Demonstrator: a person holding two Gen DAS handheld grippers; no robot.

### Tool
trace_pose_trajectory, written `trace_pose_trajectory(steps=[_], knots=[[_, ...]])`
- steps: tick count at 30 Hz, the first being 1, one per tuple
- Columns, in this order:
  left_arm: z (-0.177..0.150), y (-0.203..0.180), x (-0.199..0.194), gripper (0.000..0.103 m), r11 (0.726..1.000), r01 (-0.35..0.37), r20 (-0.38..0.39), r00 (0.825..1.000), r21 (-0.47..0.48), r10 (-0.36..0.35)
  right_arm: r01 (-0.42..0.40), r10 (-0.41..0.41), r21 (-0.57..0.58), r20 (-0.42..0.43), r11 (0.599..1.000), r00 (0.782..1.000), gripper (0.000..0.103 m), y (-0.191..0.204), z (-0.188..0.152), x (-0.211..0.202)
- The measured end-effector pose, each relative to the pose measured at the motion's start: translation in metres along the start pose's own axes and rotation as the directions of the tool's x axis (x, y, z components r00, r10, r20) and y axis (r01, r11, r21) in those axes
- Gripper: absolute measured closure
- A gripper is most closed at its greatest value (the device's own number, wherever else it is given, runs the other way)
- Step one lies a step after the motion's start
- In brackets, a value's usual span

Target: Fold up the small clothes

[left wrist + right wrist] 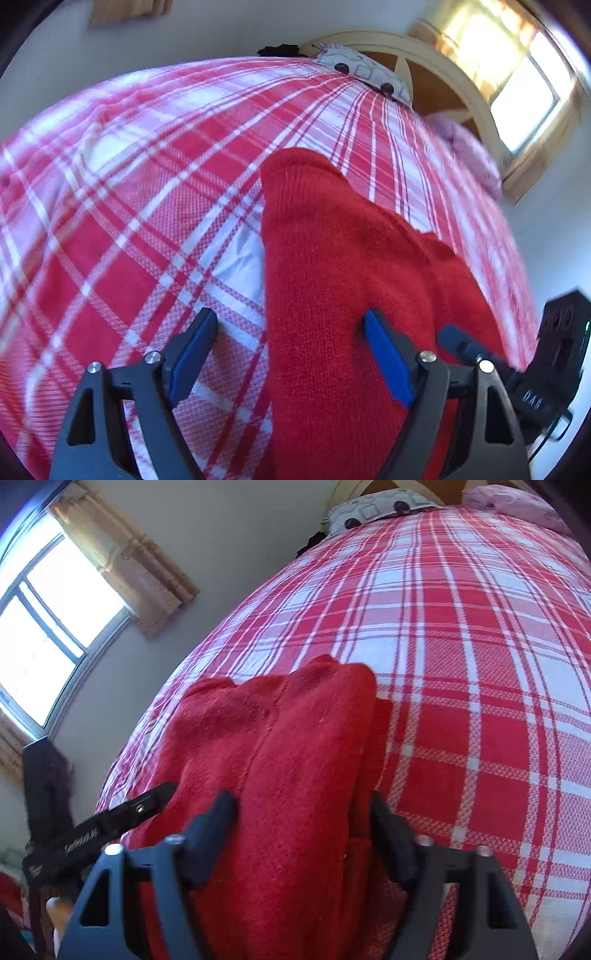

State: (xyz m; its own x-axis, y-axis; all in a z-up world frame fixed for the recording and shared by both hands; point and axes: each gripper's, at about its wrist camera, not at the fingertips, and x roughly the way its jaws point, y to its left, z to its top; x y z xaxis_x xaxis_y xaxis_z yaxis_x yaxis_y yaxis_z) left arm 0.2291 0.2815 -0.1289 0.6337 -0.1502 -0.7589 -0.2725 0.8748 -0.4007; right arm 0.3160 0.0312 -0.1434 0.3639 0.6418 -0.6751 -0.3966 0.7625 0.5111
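Left wrist view: red knitted garment [351, 277] on red-white plaid bedspread [129, 221], long axis running away from fingers. Left gripper [291, 354] spread, straddling its left edge, not pinching. Right gripper [303, 834] flanks garment bulk, nearer; clamp uncertain.

Red garment [332, 277] fuzzy matt knit; bedspread [129, 221] coarse woven check cloth; headboard [436, 74] smooth wood

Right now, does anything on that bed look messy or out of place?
Mostly no. The red sweater lies bunched in uneven folds on the plaid bedspread, layers not lined up. Nothing looks spilled or damaged.
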Motion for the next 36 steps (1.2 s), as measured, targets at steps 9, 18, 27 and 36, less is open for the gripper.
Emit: trace_pose_trajectory(steps=[9, 18, 27, 36], knots=[[0.009, -0.048, -0.009, 0.073, 0.978, -0.056, 0.084, 0.996, 0.200, 0.040, 0.045, -0.033, -0.071, 0.166, 0.996, 0.986, 0.063, 0.033, -0.017, -0.030], [0.046, -0.077, 0.002, 0.075, 0.942, -0.122, 0.165, 0.984, 0.311, 0.073, 0.103, -0.100, 0.001, 0.249, 0.995, 0.963, 0.063, 0.028, 0.013, -0.028], [0.047, -0.080, 0.040, 0.076, 0.916, -0.215, 0.125, 0.975, 0.340, 0.182, 0.132, -0.161, 0.148, 0.209, 0.980, 0.964, 0.055, -0.014, 0.003, -0.005], [0.035, -0.067, 0.007, 0.023, 0.910, -0.312, 0.183, 0.946, 0.275, 0.269, 0.247, -0.275, 0.128, 0.303, 0.960, 0.912, 0.042, 0.005, -0.009, -0.054]])
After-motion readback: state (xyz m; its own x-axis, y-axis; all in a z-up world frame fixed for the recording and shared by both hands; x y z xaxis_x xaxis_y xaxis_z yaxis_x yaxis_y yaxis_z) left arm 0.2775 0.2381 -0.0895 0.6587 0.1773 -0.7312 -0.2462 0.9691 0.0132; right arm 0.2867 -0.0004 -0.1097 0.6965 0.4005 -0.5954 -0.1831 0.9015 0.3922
